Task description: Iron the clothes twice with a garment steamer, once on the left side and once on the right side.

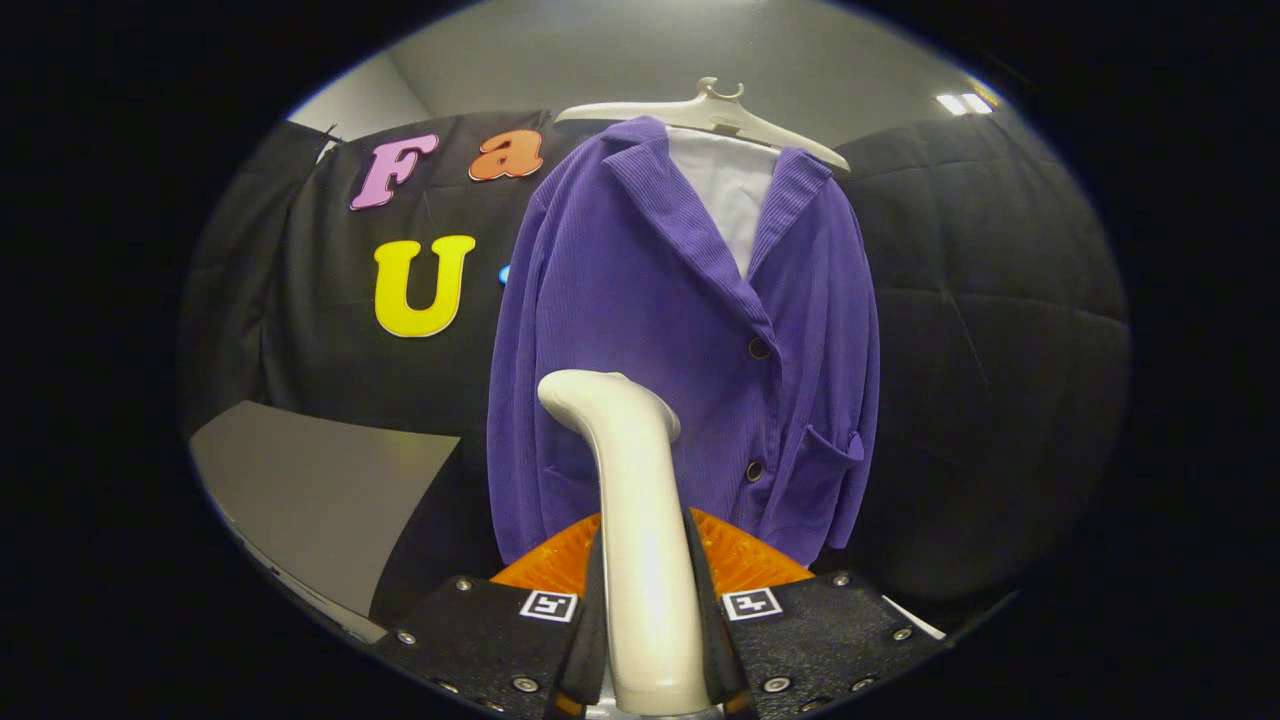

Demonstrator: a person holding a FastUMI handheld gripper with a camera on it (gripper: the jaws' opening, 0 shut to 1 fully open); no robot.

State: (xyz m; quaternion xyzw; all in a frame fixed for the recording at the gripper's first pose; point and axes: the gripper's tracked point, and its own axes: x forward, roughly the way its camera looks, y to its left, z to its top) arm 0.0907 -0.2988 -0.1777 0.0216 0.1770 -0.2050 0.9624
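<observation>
A purple corduroy jacket (pixel 660 330) with a white lining hangs on a pale hanger (pixel 710 112) in front of the black booth wall. My gripper (pixel 645 590) is shut on the handle of a white garment steamer (pixel 630 480), both fingers pressing its sides. The steamer stands upright between the fingers, and its bent head (pixel 590 390) points left, in front of the jacket's lower left half. Whether the head touches the cloth cannot be told.
A grey table top (pixel 320 490) lies to the left, below the wall. An orange ridged part (pixel 740 555) sits just behind the fingers. The black quilted wall (pixel 990 340) spreads to the right of the jacket.
</observation>
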